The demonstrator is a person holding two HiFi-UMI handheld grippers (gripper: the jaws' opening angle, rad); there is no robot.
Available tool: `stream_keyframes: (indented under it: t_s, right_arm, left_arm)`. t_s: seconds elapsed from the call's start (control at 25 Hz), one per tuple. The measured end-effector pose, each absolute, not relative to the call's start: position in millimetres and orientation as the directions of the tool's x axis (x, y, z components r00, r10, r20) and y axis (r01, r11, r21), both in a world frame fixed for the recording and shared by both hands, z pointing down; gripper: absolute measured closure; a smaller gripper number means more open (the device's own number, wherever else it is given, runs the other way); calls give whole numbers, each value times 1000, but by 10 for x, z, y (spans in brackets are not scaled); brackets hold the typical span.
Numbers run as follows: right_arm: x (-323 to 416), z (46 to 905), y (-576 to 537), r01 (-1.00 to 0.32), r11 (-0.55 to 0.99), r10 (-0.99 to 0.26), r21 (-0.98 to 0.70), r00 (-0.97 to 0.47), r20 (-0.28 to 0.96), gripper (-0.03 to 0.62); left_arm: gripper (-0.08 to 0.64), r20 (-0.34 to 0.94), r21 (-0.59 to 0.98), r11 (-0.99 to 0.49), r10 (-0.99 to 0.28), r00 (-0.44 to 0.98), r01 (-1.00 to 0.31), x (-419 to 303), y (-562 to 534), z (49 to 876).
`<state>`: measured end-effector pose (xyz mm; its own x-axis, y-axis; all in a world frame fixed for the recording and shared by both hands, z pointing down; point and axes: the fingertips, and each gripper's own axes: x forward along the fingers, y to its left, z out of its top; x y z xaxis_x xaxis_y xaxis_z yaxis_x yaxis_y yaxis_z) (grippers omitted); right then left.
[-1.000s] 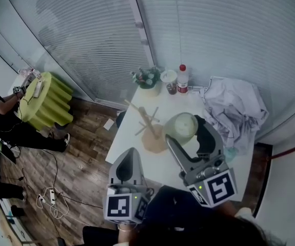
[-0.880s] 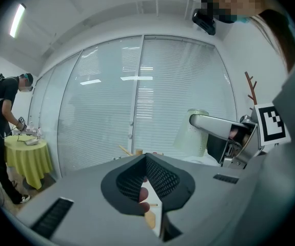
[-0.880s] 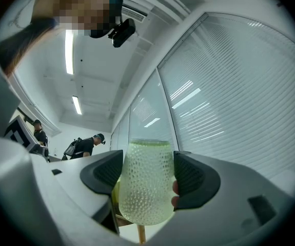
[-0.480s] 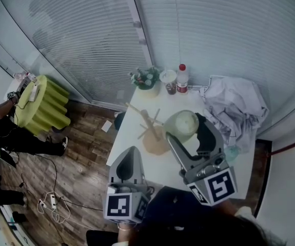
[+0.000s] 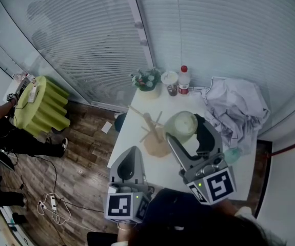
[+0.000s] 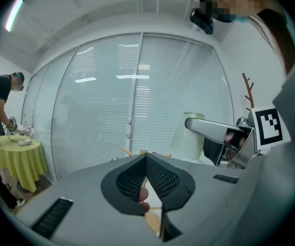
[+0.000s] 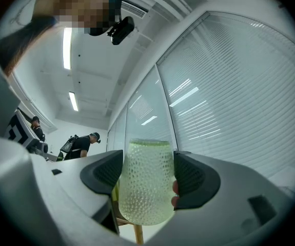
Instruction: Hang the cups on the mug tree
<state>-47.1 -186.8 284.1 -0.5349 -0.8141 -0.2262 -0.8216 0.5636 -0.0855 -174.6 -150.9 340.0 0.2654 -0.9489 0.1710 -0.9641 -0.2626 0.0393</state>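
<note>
Right gripper view showed the right gripper [image 7: 146, 174] clamped on the pale green cup [image 7: 145, 201], aloft just beside the mug tree [image 5: 152, 129], left gripper [image 6: 146, 181] pinched together and empty: one careless swing could have toppled that slender tree, or slipped the cup.
</note>
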Motion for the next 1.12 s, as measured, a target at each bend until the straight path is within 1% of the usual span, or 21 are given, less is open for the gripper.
stream_keyframes:
  t_s: [0.44,1.12]
  right_arm:
    - [-538,2931,-1927,-812,579,-807,-81,-556,-198,273]
    - [-653,3075,-1986,-787,609,-790,-99,-590,-170,272]
  left_arm:
    - [561,177,77,-248,-950,258,-966,-1733,-1540,3445]
    - [561,186,79,-227,-953,238,-971,-1776,-1545,3494]
